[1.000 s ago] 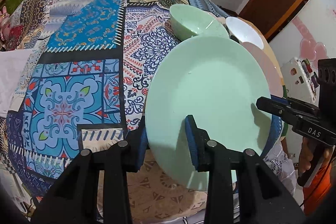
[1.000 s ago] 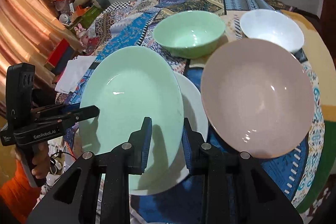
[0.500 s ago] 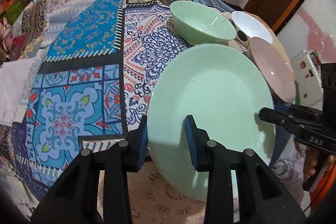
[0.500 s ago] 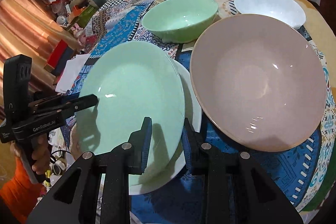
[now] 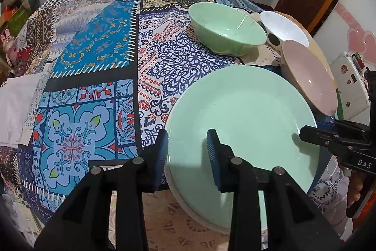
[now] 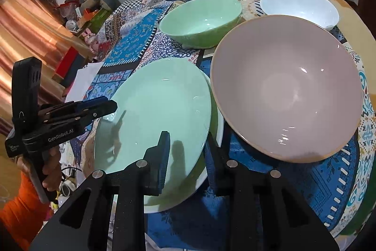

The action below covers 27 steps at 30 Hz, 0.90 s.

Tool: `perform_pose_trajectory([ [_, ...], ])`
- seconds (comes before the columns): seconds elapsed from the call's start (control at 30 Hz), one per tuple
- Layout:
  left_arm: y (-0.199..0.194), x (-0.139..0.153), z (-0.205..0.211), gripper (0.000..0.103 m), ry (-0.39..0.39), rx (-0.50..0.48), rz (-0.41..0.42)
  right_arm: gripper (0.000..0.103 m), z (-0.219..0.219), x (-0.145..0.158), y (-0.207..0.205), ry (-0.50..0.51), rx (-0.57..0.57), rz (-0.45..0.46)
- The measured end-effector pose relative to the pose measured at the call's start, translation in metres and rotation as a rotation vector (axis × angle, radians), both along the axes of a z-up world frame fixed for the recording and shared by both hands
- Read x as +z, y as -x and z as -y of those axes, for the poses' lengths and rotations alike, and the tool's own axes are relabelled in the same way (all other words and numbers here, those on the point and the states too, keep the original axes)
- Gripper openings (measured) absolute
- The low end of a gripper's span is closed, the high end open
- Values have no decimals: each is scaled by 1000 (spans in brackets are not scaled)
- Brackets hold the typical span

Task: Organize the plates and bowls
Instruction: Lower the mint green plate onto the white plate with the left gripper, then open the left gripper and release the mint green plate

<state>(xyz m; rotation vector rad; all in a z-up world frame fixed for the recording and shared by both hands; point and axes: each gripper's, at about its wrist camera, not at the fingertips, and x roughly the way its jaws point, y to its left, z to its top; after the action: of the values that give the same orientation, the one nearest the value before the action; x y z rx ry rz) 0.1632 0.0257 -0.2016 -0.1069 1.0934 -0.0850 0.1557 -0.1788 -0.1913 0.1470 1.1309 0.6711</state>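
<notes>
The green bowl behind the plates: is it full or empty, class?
Empty. The green bowl stands upright on the cloth, and both views show its bare, glossy inside with nothing in it.

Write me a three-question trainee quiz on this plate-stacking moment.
1. True or false: the green plate sits over a white plate.
2. Which tongs grip the green plate's rim? A: left tongs only. B: right tongs only. C: both.
3. Fill in: the large bowl beside the green plate is ___.

Key: 1 true. 2 C. 3 pink; the pink bowl.
</notes>
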Motion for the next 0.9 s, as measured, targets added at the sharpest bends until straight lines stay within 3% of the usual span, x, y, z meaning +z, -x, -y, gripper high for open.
perform_pose_trajectory([
  [0.27, 12, 9, 4, 35, 12, 5, 14, 27, 5, 9, 9, 47, -2, 44],
  [0.4, 24, 22, 11, 53, 9, -1, 63, 32, 15, 22, 18, 70, -29, 121],
  [0.53, 34, 37, 23, 54, 6, -25, 106, 34, 31, 35, 25, 58, -69, 161],
  [0.7, 36, 52, 41, 64, 14, -61, 145, 38, 56, 49, 29, 56, -151, 222],
  [0.9, 24, 62, 65, 69, 7, -104, 165, 50, 88, 59, 33, 54, -266, 290],
])
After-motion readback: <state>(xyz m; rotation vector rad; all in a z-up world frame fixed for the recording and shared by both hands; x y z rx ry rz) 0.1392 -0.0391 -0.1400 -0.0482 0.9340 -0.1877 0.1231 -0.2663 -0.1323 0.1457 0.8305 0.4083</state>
